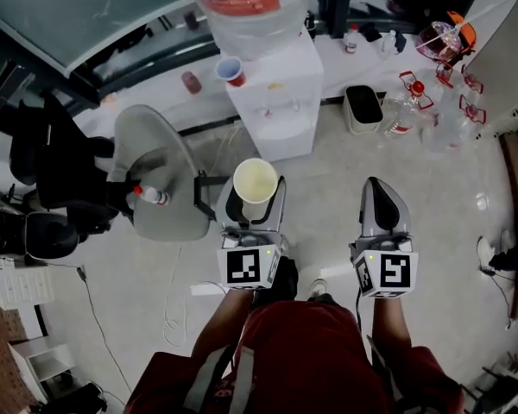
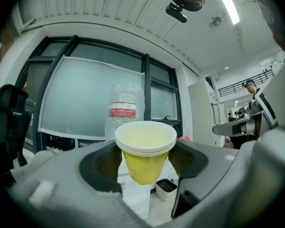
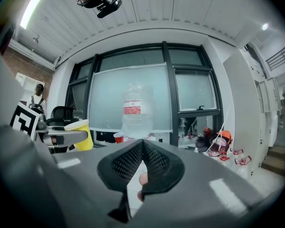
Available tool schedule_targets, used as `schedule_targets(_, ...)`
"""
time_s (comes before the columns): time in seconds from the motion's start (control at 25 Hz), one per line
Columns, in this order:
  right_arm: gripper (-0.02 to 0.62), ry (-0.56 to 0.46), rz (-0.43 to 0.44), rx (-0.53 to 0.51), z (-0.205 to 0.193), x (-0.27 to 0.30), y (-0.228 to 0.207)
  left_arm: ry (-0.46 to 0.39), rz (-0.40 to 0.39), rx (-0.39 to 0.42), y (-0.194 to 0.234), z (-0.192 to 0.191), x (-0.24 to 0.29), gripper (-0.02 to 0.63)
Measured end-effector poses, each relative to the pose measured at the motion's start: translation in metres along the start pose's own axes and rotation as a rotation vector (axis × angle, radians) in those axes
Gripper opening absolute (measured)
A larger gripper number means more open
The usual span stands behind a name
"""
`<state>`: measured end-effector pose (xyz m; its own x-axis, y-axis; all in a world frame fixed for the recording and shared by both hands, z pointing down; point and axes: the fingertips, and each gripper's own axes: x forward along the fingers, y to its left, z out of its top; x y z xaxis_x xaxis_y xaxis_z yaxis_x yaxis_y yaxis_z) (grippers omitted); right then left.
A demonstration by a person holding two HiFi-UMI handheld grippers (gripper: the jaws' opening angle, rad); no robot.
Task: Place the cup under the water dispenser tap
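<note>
The left gripper (image 2: 145, 164) has its jaws pinching the yellow cup (image 2: 145, 151) upright between them, just under the rim. The cup looks light, thin-walled and easy to crush, so a gentle hold near the stiffer rolled rim suits it. The water dispenser (image 1: 276, 93) stands ahead of the jaws, well apart. The right gripper (image 3: 142, 164) has its jaws pressed together on nothing.

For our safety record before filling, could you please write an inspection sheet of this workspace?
Surface: pale hard floor.
Job's things: yellow cup upright in the left gripper, not yet under the water dispenser.
Clutter: red cup beside the dispenser; bottle on grey chair; black bin; clear bottles at right.
Grippers: left gripper shut on the cup; right gripper shut, empty.
Cables: white cable on the floor at left.
Surroundings: frosted window; black chair at left.
</note>
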<state>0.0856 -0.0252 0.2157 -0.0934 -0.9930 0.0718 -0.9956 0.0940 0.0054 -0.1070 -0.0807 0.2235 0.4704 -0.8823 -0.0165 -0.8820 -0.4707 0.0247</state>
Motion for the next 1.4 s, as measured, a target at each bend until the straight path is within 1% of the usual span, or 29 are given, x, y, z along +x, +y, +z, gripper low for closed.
schedule_targets(0.28,0.0,0.064,-0.017,0.001,-0.022,0.058,0.03,0.06,-0.039,-0.036,0.05,-0.041,0.039,0.311)
schedule_targets(0.52,0.0,0.144,-0.043,-0.029,-0.054,0.093,0.038,0.114,-0.092,-0.045,0.069,-0.085,0.075,0.311)
schedule_targets(0.6,0.0,0.168,-0.051,-0.024,-0.068,0.103,0.039,0.126,-0.111,-0.044,0.072,-0.099,0.086,0.311)
schedule_targets(0.76,0.0,0.204,-0.067,-0.003,-0.097,0.12,0.038,0.148,-0.162,-0.026,0.072,-0.131,0.106,0.31)
schedule_targets(0.92,0.0,0.247,-0.068,0.012,-0.129,0.133,0.032,0.192,-0.186,-0.023,0.068,-0.175,0.126,0.31)
schedule_targets(1.04,0.0,0.284,-0.065,0.032,-0.161,0.139,0.023,0.205,-0.205,-0.021,0.058,-0.207,0.141,0.31)
schedule_targets(1.16,0.0,0.325,-0.041,0.044,-0.199,0.148,0.014,0.212,-0.219,-0.036,0.048,-0.237,0.154,0.31)
schedule_targets(1.24,0.0,0.339,-0.041,0.071,-0.219,0.159,0.008,0.218,-0.222,-0.041,0.043,-0.258,0.163,0.31)
schedule_targets(1.4,0.0,0.382,-0.023,0.08,-0.263,0.176,-0.004,0.26,-0.221,-0.044,0.033,-0.309,0.183,0.31)
